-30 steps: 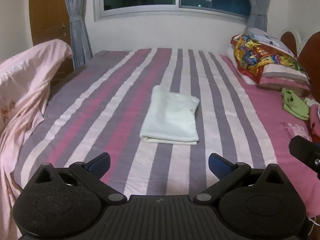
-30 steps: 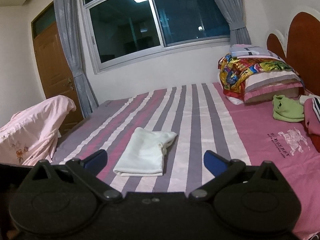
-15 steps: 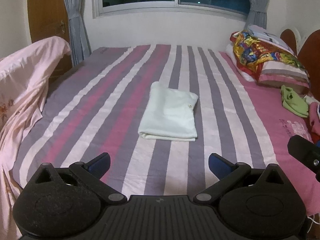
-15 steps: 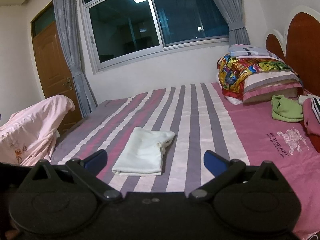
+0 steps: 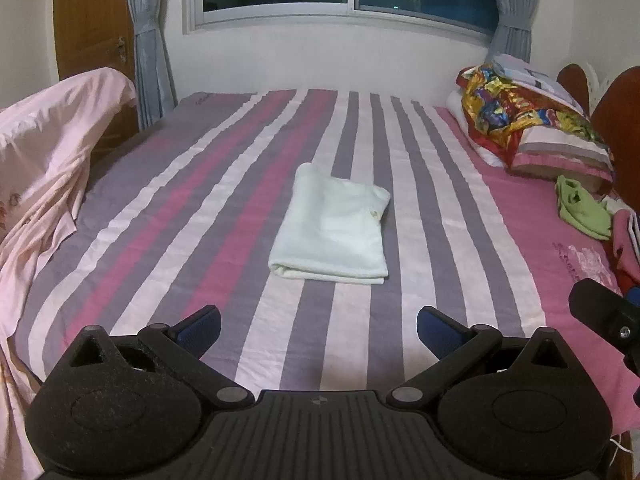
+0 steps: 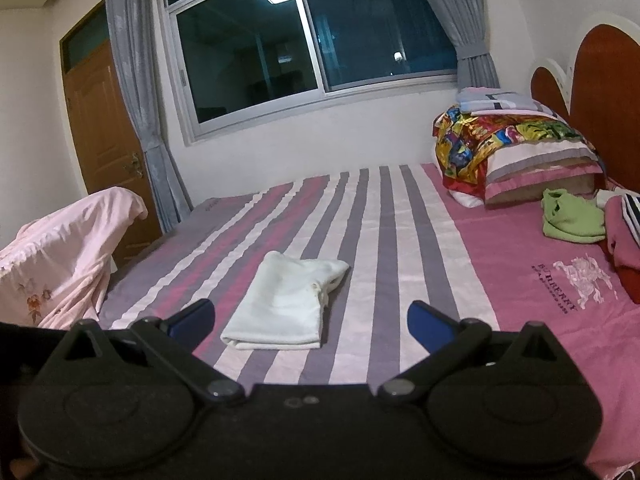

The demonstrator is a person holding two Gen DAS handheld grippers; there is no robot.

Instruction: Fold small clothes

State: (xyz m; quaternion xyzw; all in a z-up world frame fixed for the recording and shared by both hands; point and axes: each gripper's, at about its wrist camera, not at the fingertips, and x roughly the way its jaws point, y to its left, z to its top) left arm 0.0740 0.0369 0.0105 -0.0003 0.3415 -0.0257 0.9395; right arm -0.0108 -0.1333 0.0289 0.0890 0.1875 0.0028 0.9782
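Observation:
A folded white garment [image 5: 332, 226] [image 6: 286, 302] lies flat in the middle of the striped bed [image 5: 224, 208] [image 6: 384, 216]. My left gripper [image 5: 319, 330] is open, held above the near part of the bed, well short of the garment, nothing between its blue pads. My right gripper [image 6: 311, 324] is also open and empty, hovering just in front of the garment's near edge. A crumpled green garment [image 5: 582, 210] [image 6: 572, 216] sits at the right near the pillows. Part of the right gripper's body [image 5: 604, 318] shows at the right edge of the left wrist view.
Pillows with a colourful cloth [image 5: 532, 124] [image 6: 516, 148] are stacked at the headboard on the right. Pink and red clothes [image 6: 626, 248] lie at the far right. A pink sheet [image 5: 48, 160] [image 6: 60, 260] drapes over something left of the bed. Window, curtains and door stand behind.
Both grippers have tilted slightly downward and drifted a little, so the white garment sits lower in both views. The garment itself has not moved. Both stay open.

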